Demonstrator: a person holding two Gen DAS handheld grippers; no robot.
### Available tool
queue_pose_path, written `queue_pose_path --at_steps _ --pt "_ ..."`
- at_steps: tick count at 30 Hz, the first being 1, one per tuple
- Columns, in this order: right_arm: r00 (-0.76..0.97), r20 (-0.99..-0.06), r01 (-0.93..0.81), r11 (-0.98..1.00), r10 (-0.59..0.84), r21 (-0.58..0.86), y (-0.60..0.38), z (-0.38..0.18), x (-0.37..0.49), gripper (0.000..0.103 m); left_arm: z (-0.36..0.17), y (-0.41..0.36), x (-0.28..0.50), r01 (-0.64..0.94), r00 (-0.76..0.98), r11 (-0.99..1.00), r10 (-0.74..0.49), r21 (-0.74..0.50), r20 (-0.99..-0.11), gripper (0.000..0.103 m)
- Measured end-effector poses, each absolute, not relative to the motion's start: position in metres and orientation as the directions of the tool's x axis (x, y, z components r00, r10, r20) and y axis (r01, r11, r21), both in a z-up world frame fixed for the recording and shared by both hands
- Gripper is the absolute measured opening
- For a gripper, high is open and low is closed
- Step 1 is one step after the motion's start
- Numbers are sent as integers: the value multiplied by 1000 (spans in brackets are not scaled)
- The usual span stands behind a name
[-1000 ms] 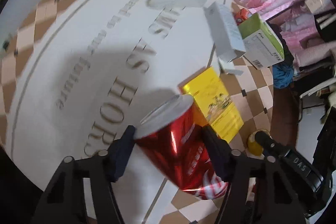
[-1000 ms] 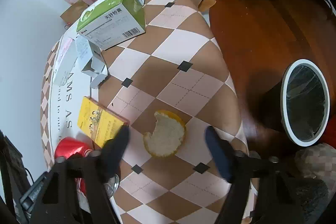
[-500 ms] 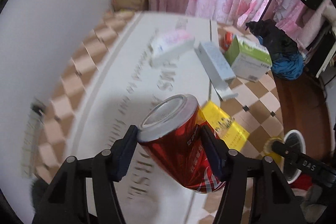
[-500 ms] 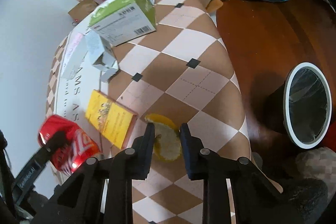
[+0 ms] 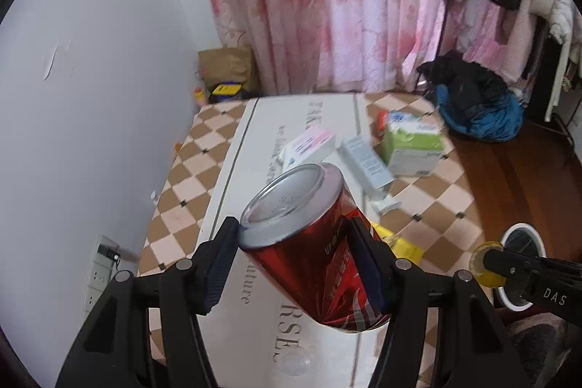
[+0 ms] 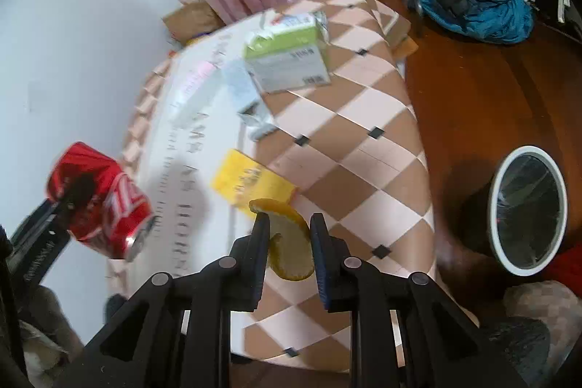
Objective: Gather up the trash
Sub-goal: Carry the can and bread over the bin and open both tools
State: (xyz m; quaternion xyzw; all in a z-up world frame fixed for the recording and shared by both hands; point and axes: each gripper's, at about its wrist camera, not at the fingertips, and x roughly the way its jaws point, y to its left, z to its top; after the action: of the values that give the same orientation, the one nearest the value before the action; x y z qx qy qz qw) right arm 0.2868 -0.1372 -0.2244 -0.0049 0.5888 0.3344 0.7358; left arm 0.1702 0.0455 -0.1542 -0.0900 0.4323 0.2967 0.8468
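Checkered worktop (image 6: 363, 140), bin (image 6: 527, 210) at right. Left gripper (image 5: 294, 264) clamps the light, dentable can (image 5: 309, 253) mid-body; right gripper (image 6: 289, 250) pinches the soft peel (image 6: 291, 242), lower centre.

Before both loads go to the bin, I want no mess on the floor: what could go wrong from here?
The orange peel is curved and pinched only near the tips of the right gripper, so it may slip out.
The red can is tilted in the left gripper; any leftover liquid could spill.
The trash bin has a narrow mouth, so dropping both together might miss.
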Motion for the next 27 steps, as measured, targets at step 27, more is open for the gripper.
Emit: queue_pose_path --at_steps 27 --pt "221 -903 -92 930 368 356 -432 -216 435 24 -214 -200 433 -49 419 946 -272 -320 -866 58"
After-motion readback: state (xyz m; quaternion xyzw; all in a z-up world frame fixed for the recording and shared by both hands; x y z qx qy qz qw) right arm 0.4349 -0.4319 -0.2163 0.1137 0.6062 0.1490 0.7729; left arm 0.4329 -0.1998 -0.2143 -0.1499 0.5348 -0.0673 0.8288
